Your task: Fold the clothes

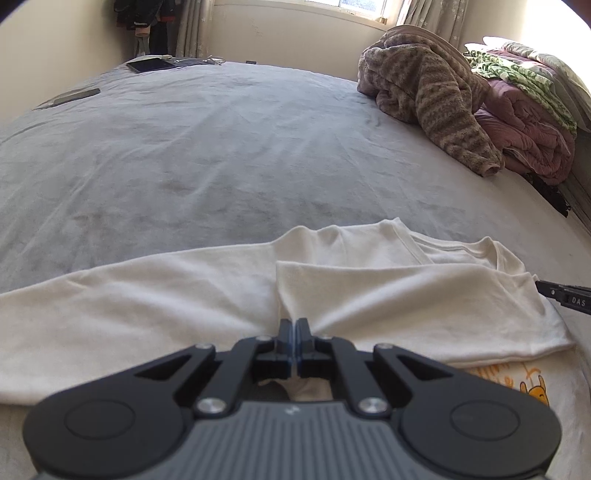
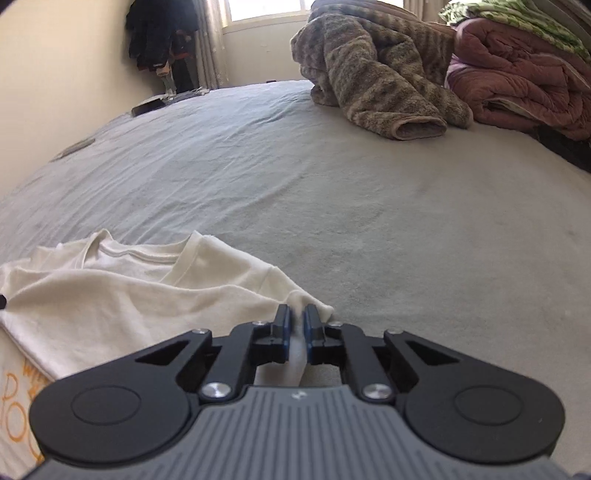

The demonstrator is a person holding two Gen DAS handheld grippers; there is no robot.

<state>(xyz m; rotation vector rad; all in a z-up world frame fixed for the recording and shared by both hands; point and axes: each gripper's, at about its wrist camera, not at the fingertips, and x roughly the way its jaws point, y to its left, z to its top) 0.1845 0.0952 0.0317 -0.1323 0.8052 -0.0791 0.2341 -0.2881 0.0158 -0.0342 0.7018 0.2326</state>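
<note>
A cream white T-shirt [image 1: 388, 291] lies spread on the grey bed [image 1: 221, 147], its collar [image 1: 443, 247] toward the right and one side folded over the middle. An orange cartoon print [image 1: 532, 389] shows on its near right part. My left gripper [image 1: 294, 325] is shut on a pinch of the shirt, and creases spread out from its tips. In the right wrist view the same T-shirt [image 2: 129, 295] lies to the left, and my right gripper [image 2: 297, 314] is shut on its near right corner, with white cloth between the pads. One right fingertip [image 1: 546, 287] shows at the shirt's right edge.
A brown striped fleece garment [image 1: 428, 92] lies at the back right of the bed, beside a pink quilt [image 1: 517, 125] and green-patterned bedding [image 1: 517, 70]. A tablet [image 1: 149, 65] and a flat dark object [image 1: 75, 96] lie at the far left. Dark clothes [image 2: 159, 33] hang in the corner.
</note>
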